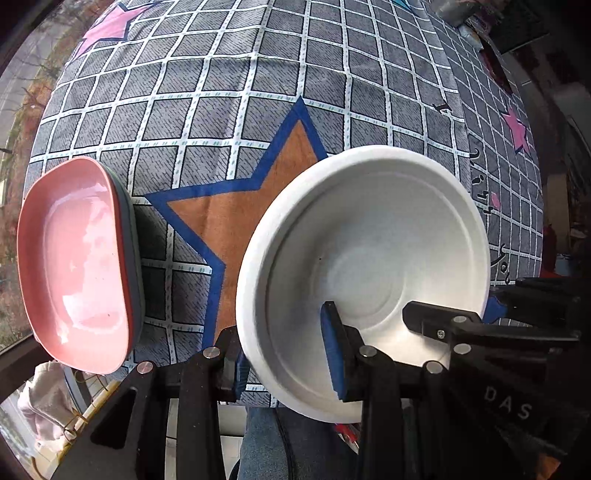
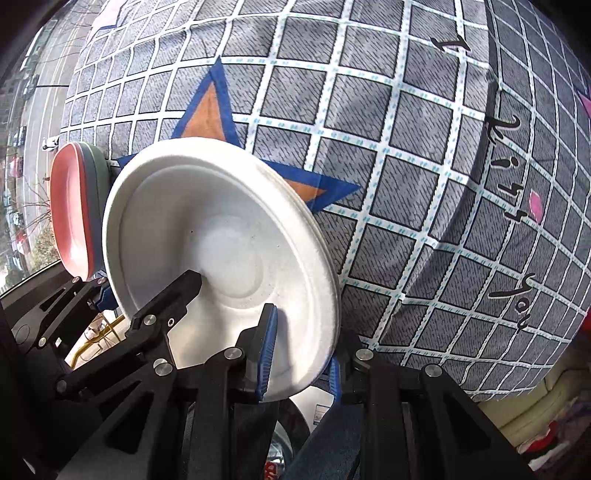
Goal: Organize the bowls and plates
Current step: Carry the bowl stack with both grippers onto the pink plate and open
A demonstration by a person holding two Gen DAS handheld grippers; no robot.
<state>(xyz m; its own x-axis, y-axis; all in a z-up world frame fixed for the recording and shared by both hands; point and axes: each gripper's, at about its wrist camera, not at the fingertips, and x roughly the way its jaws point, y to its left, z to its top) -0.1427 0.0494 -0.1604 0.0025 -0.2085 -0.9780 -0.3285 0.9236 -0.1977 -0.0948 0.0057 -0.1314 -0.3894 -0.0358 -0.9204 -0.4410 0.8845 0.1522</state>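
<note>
A stack of white round plates [image 1: 369,236] hangs tilted over the checked cloth, held by both grippers at opposite rims. My left gripper [image 1: 284,350] is shut on the near-left rim, one blue pad inside the dish and one outside. My right gripper [image 2: 301,343] is shut on the opposite rim in the same way. The other camera also shows each one: the right gripper [image 1: 454,310] and the left gripper [image 2: 147,288]. A pink rectangular plate [image 1: 74,258] tops a red and a grey one at the cloth's left edge, also visible as the pink plate stack [image 2: 72,210].
The grey checked cloth [image 1: 221,110] with an orange and blue star [image 1: 251,206] covers the surface. Its left edge runs along a window. A person's jeans leg [image 1: 266,443] is below the near edge. Clutter [image 1: 491,29] lies at the far right.
</note>
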